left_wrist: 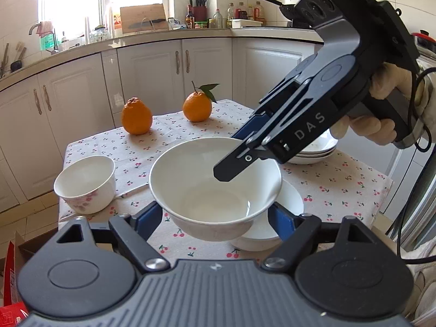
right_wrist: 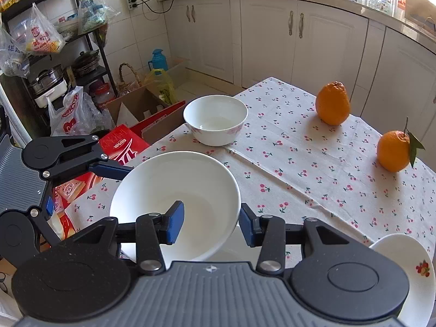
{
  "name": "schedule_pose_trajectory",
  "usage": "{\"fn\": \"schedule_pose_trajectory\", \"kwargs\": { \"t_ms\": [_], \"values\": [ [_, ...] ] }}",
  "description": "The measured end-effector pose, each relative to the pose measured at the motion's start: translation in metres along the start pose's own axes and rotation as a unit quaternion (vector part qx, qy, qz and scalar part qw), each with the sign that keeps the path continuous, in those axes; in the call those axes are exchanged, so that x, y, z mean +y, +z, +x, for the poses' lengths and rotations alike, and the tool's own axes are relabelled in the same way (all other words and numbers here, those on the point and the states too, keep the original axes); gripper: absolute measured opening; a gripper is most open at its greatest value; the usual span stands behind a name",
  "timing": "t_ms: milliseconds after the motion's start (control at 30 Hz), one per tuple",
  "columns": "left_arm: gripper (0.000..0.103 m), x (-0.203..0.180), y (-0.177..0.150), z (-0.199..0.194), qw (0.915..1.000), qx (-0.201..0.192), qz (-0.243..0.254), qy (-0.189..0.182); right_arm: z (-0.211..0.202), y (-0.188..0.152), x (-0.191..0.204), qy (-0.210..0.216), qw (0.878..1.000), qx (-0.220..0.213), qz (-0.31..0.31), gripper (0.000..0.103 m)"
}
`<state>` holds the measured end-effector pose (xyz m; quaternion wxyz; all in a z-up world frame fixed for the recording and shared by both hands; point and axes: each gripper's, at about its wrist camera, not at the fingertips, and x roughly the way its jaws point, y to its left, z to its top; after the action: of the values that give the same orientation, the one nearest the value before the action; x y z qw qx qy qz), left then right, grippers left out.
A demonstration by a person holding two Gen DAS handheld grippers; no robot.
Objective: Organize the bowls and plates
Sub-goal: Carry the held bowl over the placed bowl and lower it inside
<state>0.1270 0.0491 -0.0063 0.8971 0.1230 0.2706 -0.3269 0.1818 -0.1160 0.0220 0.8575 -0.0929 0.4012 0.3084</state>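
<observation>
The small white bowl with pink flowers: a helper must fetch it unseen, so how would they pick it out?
On the cherry-print tablecloth, look to the corner nearest the red cardboard boxes. There stands the small white ceramic bowl with pink flowers, upright and alone. Unlike the large plain white bowl, it is smaller, steeper-sided and flowered.

Small table under a cherry-print cloth. Beyond the left gripper: two oranges. Left of it, a floral bowl; just beside its right finger, another white bowl; further right, stacked plates.
</observation>
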Motion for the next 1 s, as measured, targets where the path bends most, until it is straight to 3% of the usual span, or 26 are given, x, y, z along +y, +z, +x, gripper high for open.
{"fn": "schedule_pose_trajectory", "kwargs": {
  "t_ms": [433,1000],
  "values": [
    [0.084,-0.027,0.002,0.022,0.9994,0.013,0.008,-0.030,-0.018,-0.033,-0.018,-0.023,0.999,0.002,0.027,0.049],
    [0.084,-0.027,-0.004,0.034,0.9987,0.035,0.005,-0.035,-0.006,-0.042,-0.023,-0.020,0.999,0.016,0.038,0.050]
  ]
}}
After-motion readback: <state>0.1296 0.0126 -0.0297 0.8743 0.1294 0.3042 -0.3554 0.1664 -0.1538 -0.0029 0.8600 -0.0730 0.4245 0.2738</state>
